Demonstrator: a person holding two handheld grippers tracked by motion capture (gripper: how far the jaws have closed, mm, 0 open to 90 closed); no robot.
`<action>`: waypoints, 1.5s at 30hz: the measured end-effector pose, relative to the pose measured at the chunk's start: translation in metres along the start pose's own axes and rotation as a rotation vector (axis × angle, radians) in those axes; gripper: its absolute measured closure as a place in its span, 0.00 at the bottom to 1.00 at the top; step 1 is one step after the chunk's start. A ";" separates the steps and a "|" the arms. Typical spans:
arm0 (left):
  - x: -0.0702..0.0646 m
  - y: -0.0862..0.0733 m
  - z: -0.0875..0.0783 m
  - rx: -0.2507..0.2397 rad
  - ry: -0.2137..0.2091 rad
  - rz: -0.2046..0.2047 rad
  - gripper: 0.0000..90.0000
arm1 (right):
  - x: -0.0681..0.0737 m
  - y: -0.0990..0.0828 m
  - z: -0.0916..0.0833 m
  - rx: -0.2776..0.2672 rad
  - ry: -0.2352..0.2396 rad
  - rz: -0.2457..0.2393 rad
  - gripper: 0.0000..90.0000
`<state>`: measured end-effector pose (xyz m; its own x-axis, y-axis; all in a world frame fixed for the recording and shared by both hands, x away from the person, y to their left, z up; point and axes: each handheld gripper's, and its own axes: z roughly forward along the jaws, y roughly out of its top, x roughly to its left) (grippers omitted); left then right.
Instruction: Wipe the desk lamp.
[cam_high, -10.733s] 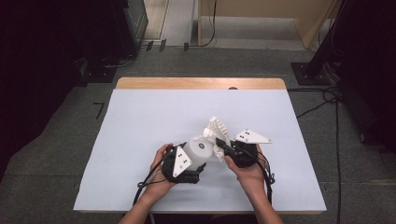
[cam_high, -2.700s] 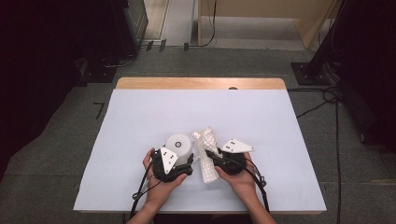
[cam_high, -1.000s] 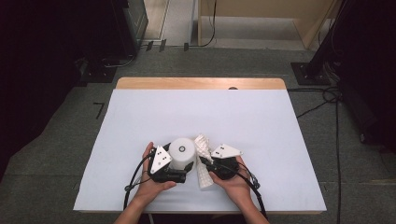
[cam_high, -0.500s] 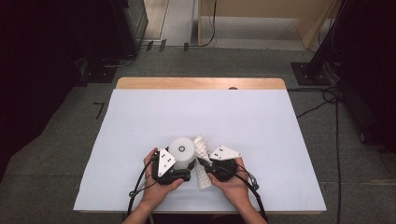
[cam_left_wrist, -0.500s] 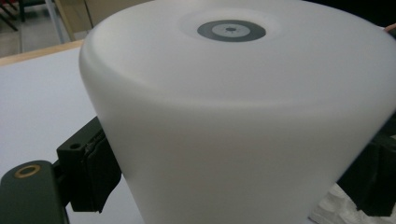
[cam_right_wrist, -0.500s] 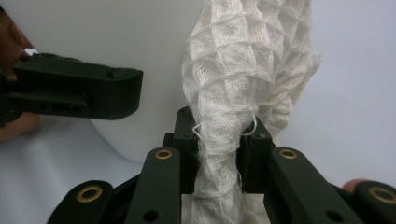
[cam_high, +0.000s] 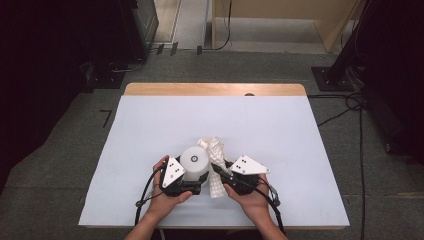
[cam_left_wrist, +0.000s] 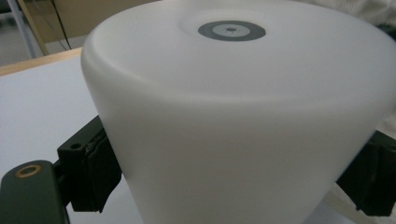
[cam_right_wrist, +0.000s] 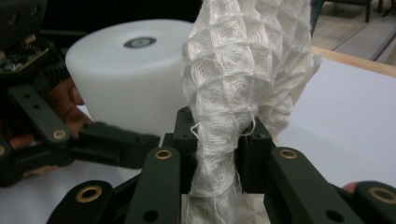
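Left gripper (cam_high: 192, 184) clamped on a white, tapered plastic cup (cam_high: 194, 161) turned bottom-up, near the front middle of the white table (cam_high: 150, 130); jaws press both its sides. Right gripper (cam_high: 219, 172) pinches a bunched white waffle-weave cloth (cam_high: 214, 150), which rises between its jaws just beside the cup.

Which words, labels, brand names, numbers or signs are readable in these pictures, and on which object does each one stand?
No readable text anywhere.
White tub: only a grey ring mark on its top, no letters.
White waffle cloth: no label visible.
Grey plates on the left gripper and right gripper: only small dark dots, no writing.
White table cover: no markings.
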<state>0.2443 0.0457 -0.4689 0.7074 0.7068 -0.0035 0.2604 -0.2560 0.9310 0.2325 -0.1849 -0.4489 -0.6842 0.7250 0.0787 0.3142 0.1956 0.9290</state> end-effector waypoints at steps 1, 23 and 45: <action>0.001 0.001 -0.001 -0.009 -0.004 -0.008 0.09 | 0.000 -0.001 0.001 0.005 0.006 0.005 0.81; 0.009 0.003 -0.006 -0.027 -0.038 -0.003 0.10 | -0.004 -0.009 0.009 0.058 0.030 0.013 0.81; 0.013 -0.009 0.004 0.022 -0.049 0.026 0.09 | -0.021 -0.015 0.010 0.081 -0.087 0.062 0.81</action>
<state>0.2538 0.0546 -0.4792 0.7454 0.6666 0.0017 0.2556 -0.2882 0.9228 0.2487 -0.1964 -0.4682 -0.6032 0.7913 0.0997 0.4083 0.1990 0.8909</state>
